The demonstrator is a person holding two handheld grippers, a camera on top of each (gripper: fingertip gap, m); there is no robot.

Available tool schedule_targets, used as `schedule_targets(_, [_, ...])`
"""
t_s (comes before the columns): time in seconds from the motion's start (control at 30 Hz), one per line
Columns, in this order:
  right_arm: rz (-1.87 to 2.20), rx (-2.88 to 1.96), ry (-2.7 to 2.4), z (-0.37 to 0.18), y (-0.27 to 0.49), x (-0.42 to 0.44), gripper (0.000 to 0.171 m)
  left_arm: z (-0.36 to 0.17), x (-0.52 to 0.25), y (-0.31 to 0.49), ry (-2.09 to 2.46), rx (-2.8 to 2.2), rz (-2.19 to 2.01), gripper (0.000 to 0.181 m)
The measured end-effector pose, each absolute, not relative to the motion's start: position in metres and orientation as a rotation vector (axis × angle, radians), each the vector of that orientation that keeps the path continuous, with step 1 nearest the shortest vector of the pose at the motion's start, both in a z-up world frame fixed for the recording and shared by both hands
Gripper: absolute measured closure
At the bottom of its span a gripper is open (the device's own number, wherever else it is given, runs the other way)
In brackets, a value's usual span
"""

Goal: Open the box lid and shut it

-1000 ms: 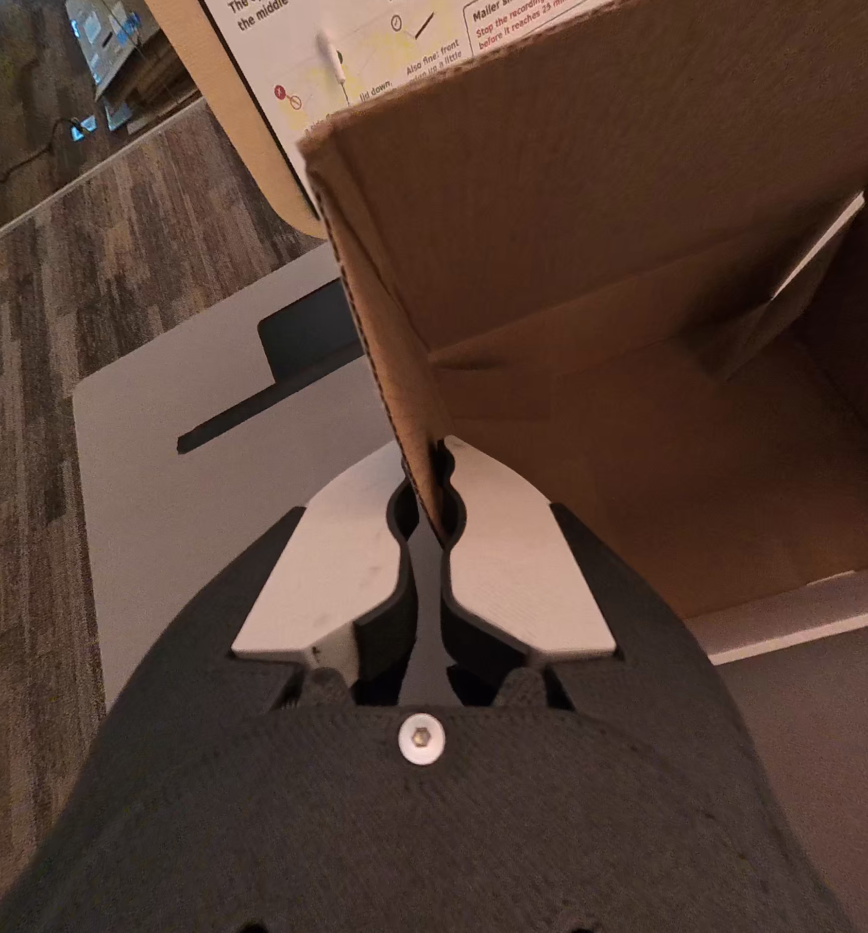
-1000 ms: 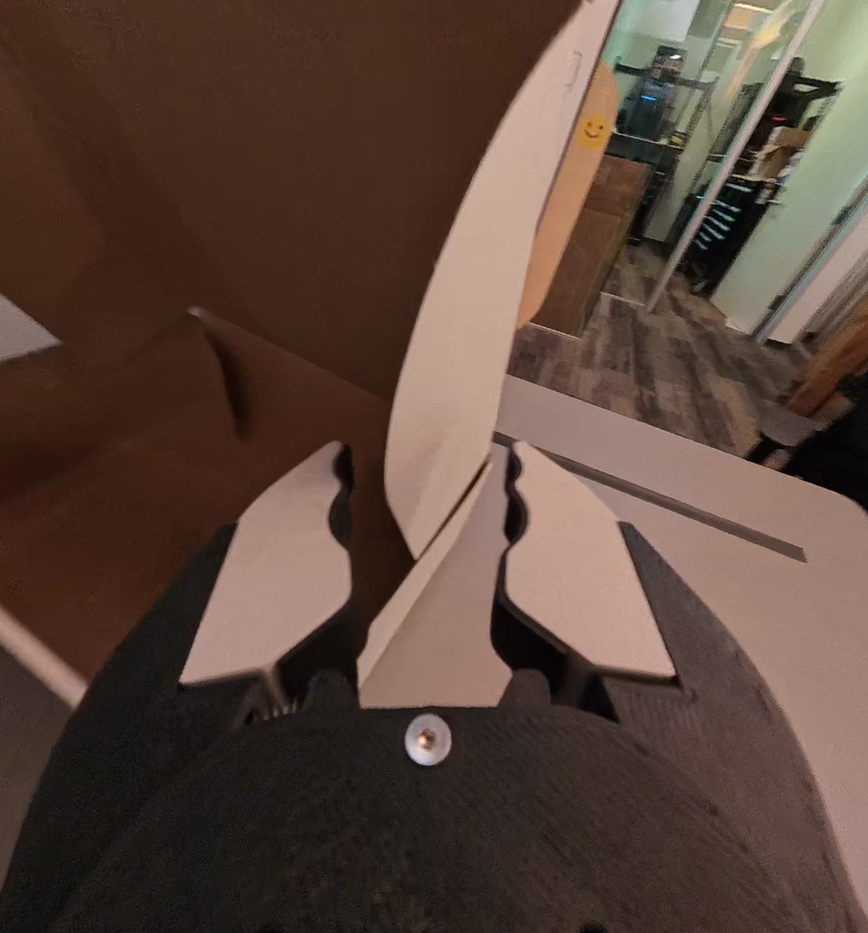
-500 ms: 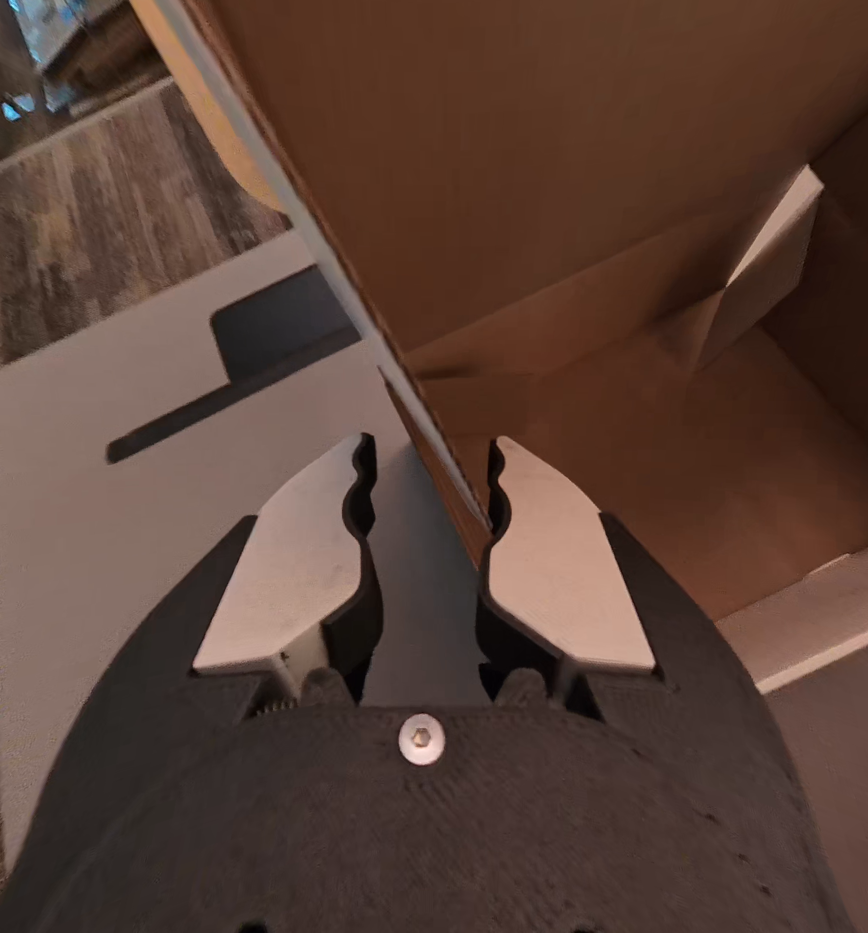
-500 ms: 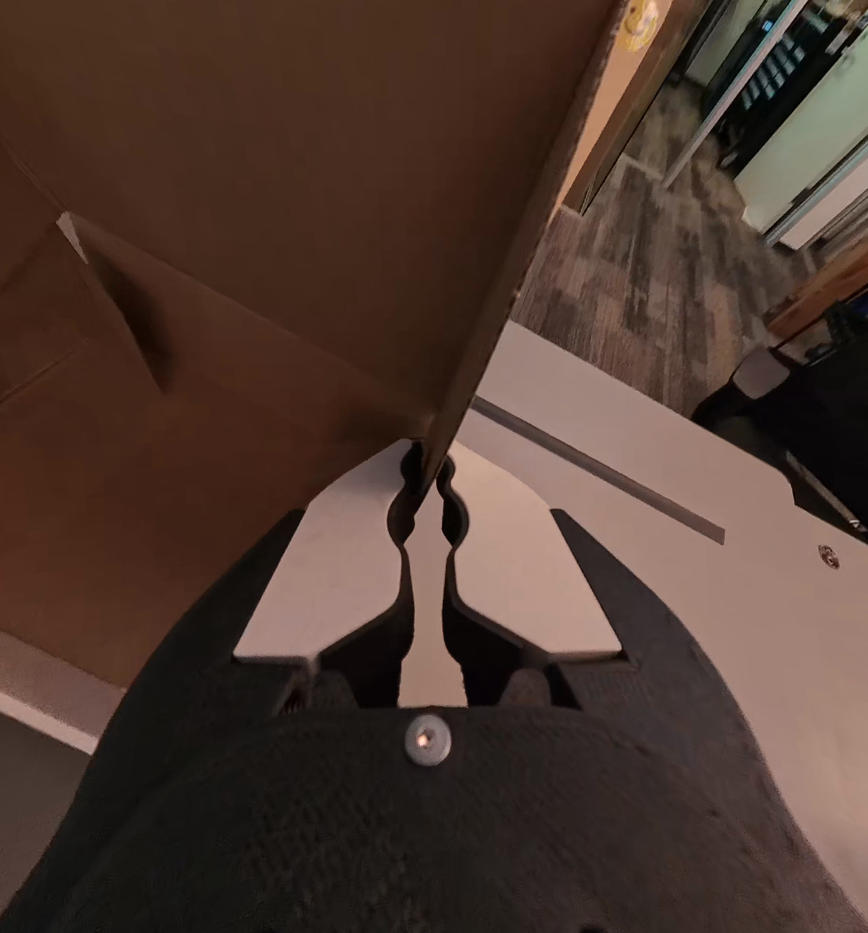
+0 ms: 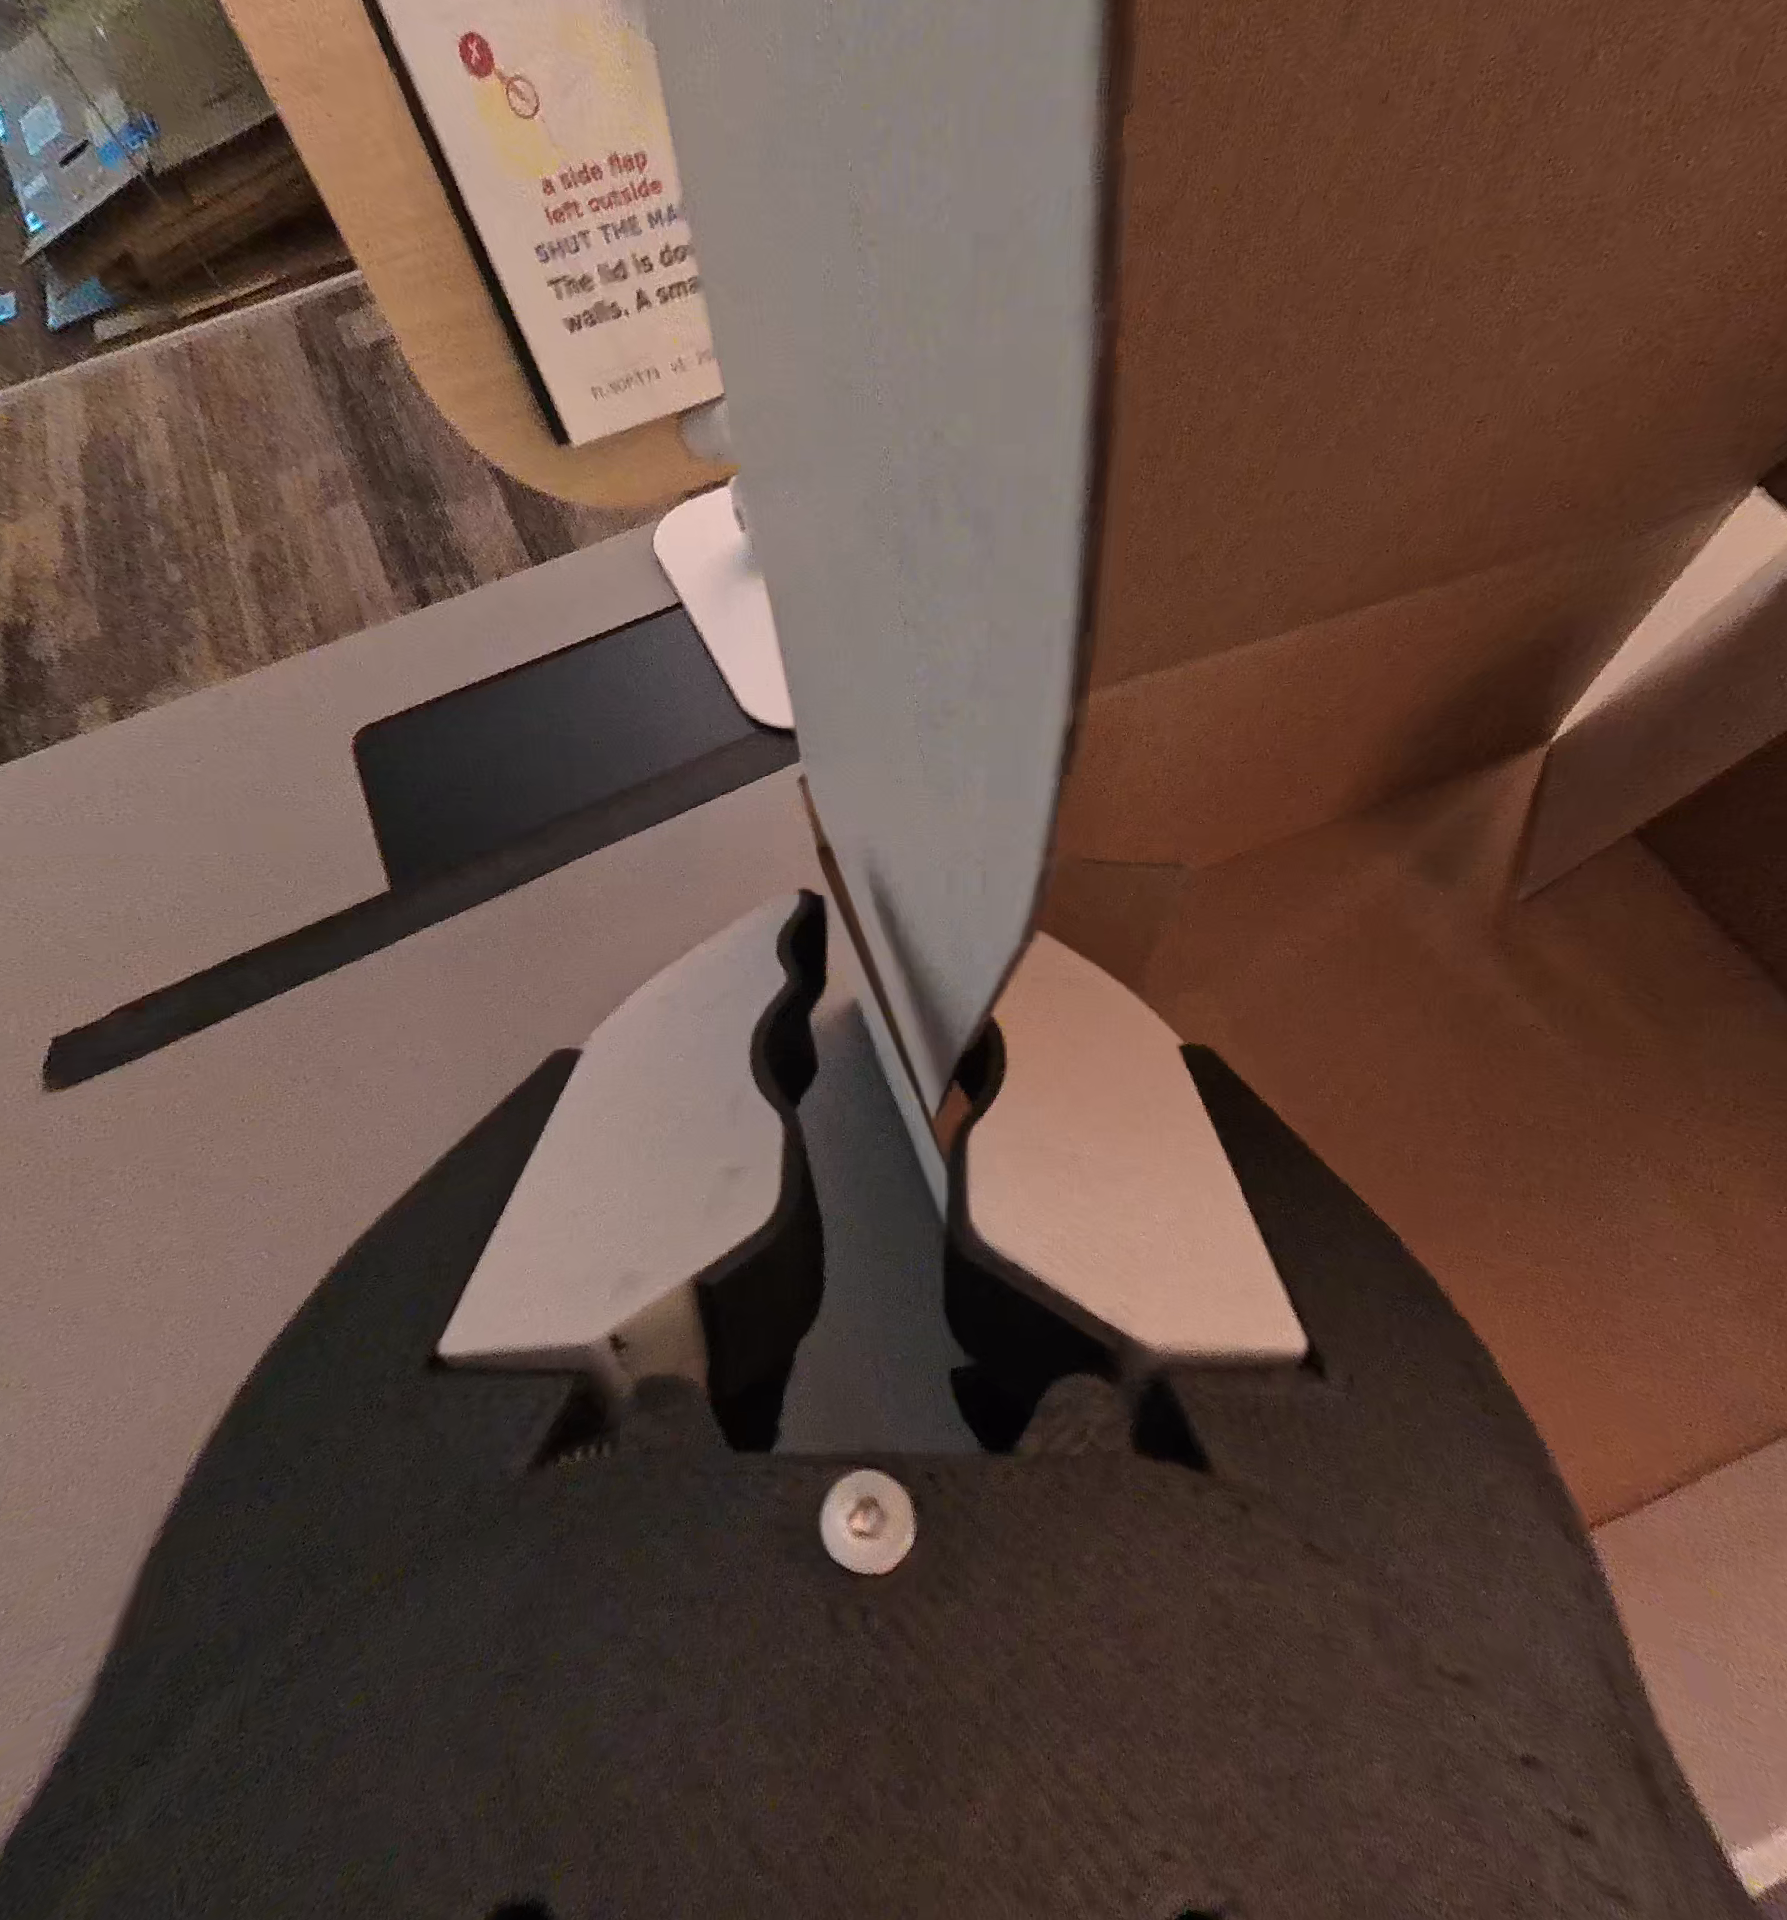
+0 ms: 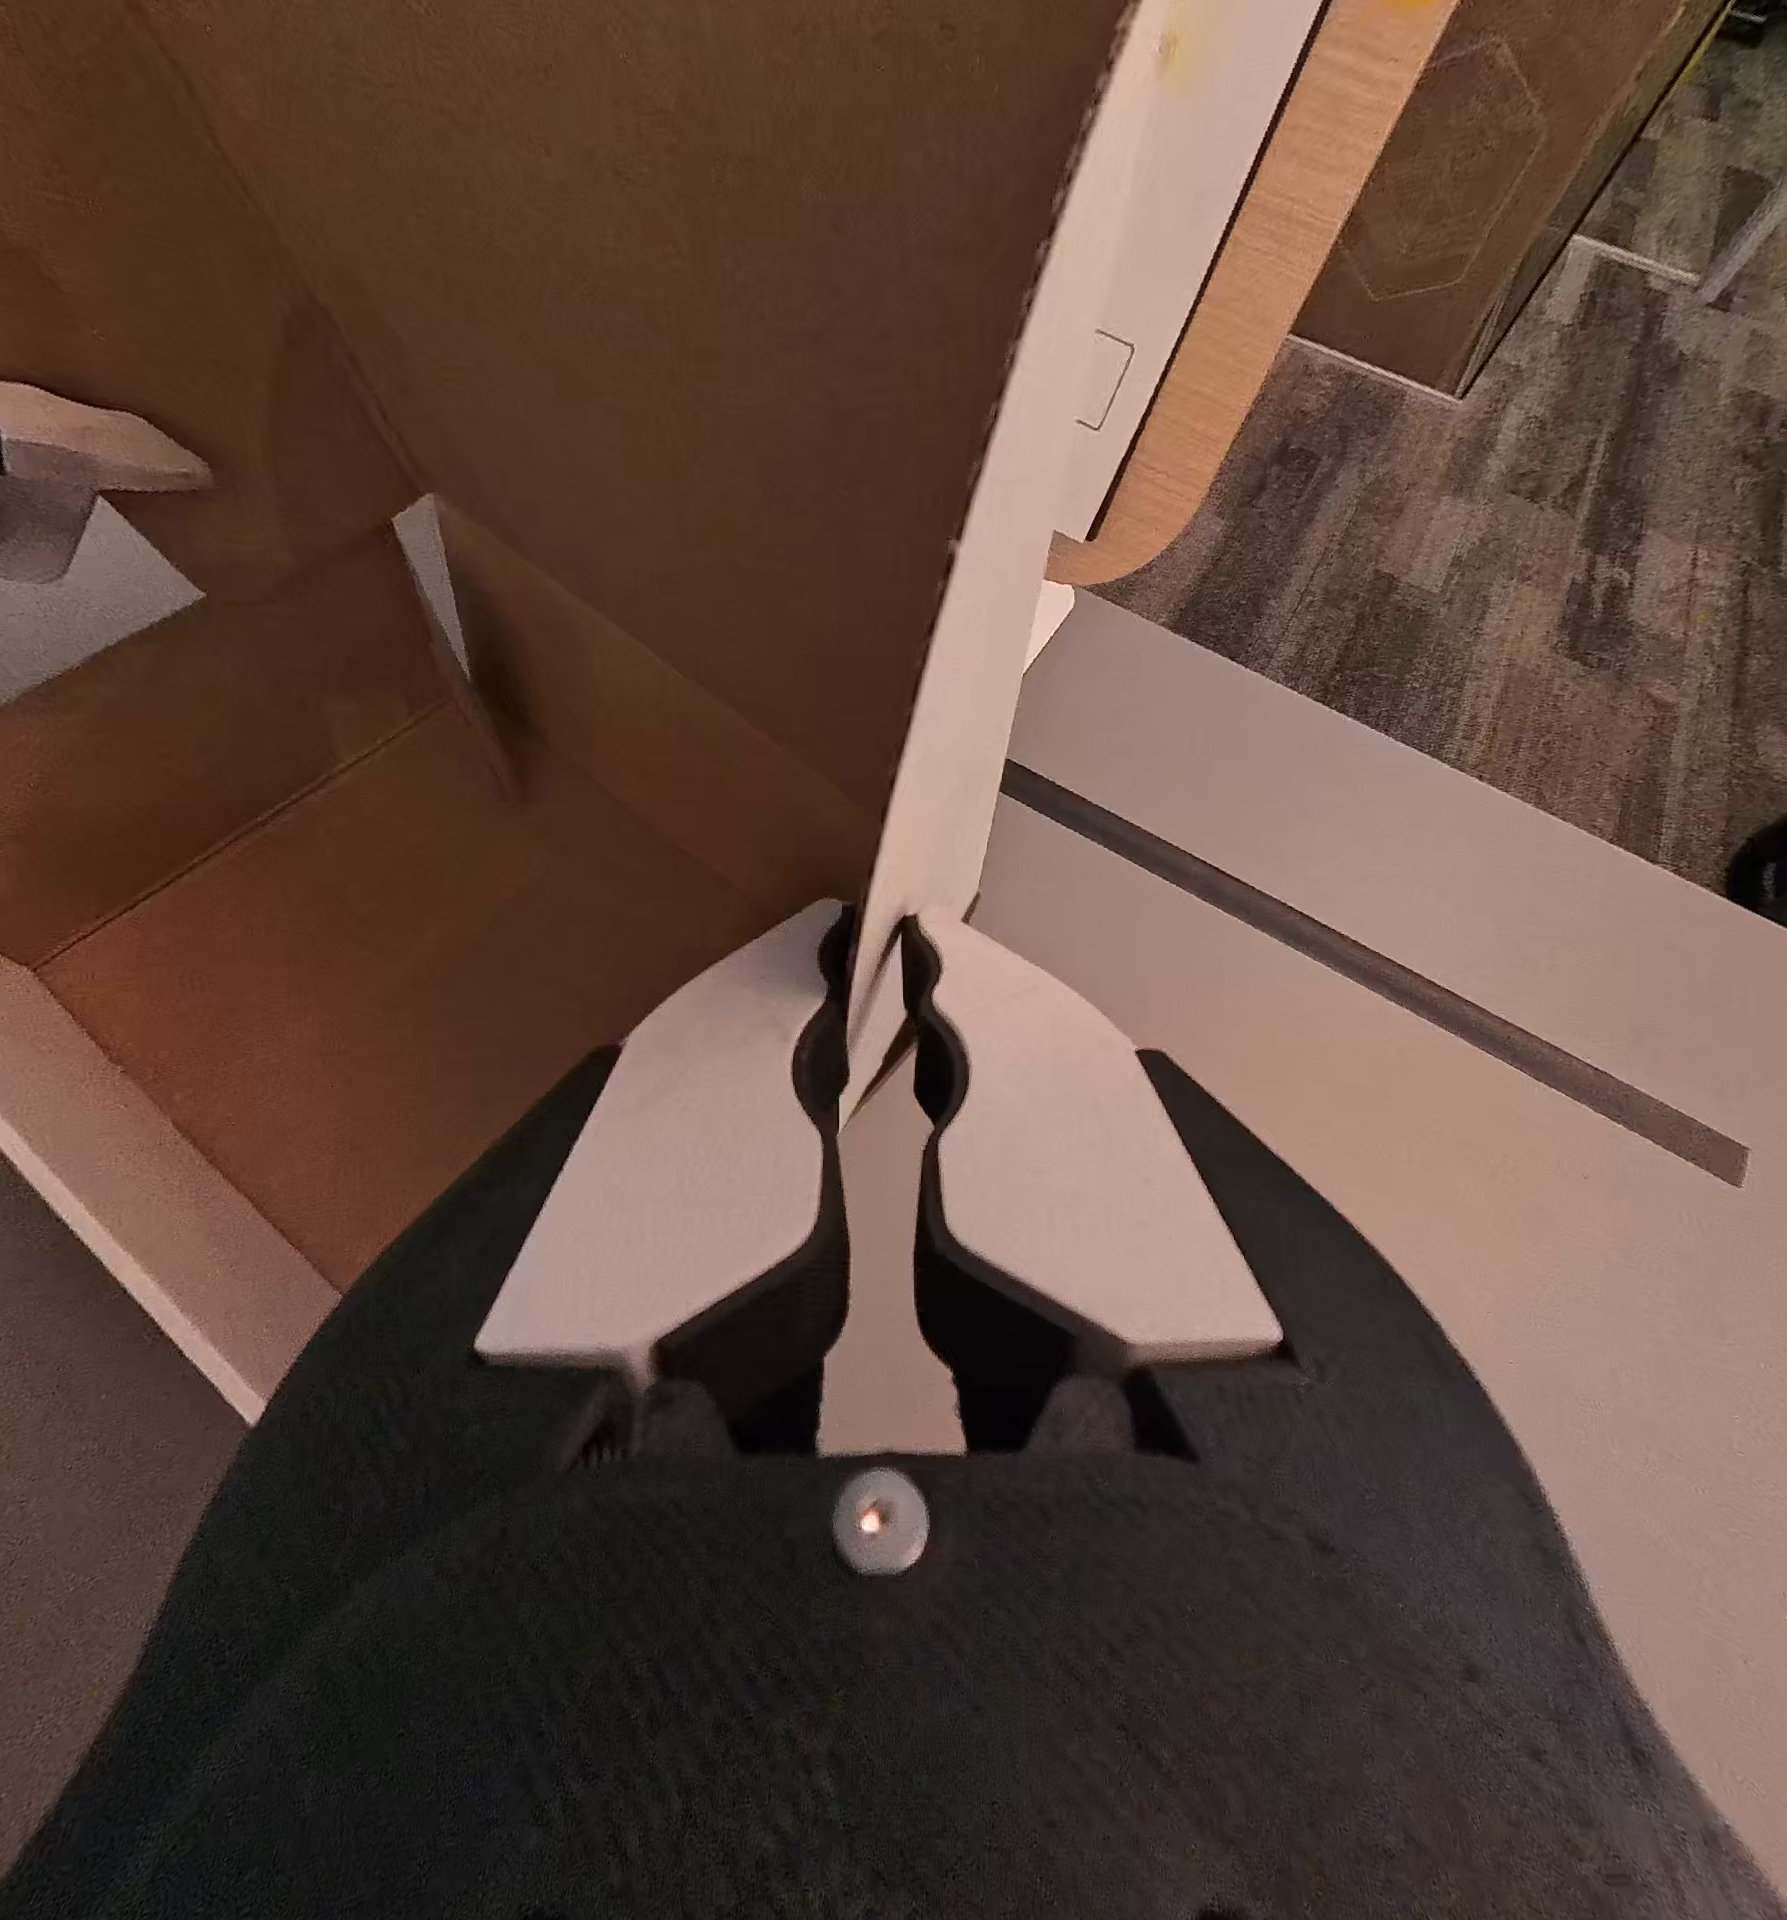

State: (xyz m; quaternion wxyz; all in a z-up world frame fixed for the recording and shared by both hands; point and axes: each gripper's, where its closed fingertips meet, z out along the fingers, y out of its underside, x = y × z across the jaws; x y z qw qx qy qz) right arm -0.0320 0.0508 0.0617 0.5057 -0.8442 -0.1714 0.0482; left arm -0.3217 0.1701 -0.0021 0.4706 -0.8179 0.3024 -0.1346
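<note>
- Right tongs [image 6: 876,935] pinch the brown-lined white cardboard lid [image 6: 1014,582] of the open box [image 6: 276,997].
- Left tongs [image 5: 899,997] straddle its other side flap [image 5: 920,520], part-open, gripping nothing.
- Lower both sides evenly; tuck flaps inside.

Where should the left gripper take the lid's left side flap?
Take the left side flap at its lower near corner, edge-on, with one of the fingers on each face: it's a thin panel standing upright in line with the left gripper. The right gripper pinches the right side flap likewise.

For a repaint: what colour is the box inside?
Plain brown cardboard inside the box, clearest in the right wrist view.
</note>
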Motion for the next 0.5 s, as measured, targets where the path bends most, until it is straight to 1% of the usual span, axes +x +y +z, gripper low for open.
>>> schedule_targets(0.07, [0.101, -2.035, -0.418, 0.062, 0.051, -0.031, 0.164, 0.0, -0.317, 0.176, 0.726, -1.947, -0.333, 0.155])
schedule_targets(0.1, [0.101, -2.035, -0.423, 0.062, 0.051, -0.032, 0.164, 0.002, -0.315, 0.178, 0.72, -1.91, -0.328, 0.157])
schedule_targets(0.17, [0.1, -2.035, -0.428, 0.062, 0.051, -0.031, 0.163, 0.006, -0.311, 0.18, 0.707, -1.847, -0.335, 0.166])
schedule_targets(0.5, [0.072, -2.036, -0.4, 0.059, 0.056, -0.027, 0.162, 0.013, -0.311, 0.172, 0.756, -1.854, -0.427, 0.17])
